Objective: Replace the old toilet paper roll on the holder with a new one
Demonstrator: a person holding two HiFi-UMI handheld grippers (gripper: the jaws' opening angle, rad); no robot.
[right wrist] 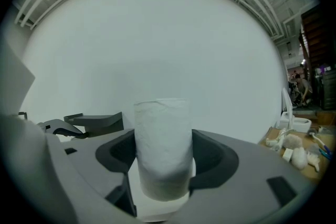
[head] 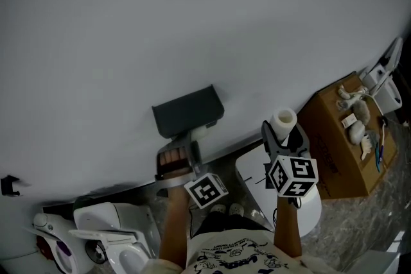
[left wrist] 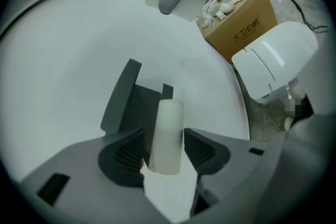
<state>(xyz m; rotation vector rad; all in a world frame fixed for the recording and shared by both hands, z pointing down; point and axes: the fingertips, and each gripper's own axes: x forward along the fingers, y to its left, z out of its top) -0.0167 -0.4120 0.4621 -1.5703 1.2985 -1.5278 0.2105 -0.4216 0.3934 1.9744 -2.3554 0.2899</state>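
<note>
While L gripper (left wrist: 165, 136) jaws pinch old roll (left wrist: 168, 115), R gripper (right wrist: 163, 139) clamps new roll (right wrist: 161, 123).

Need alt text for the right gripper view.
The right gripper has its jaws shut on a white toilet paper roll, held upright at the centre of the view against a plain white wall. A dark grey holder shows at the left, and a cardboard box with white clutter on it at the far right.
</note>
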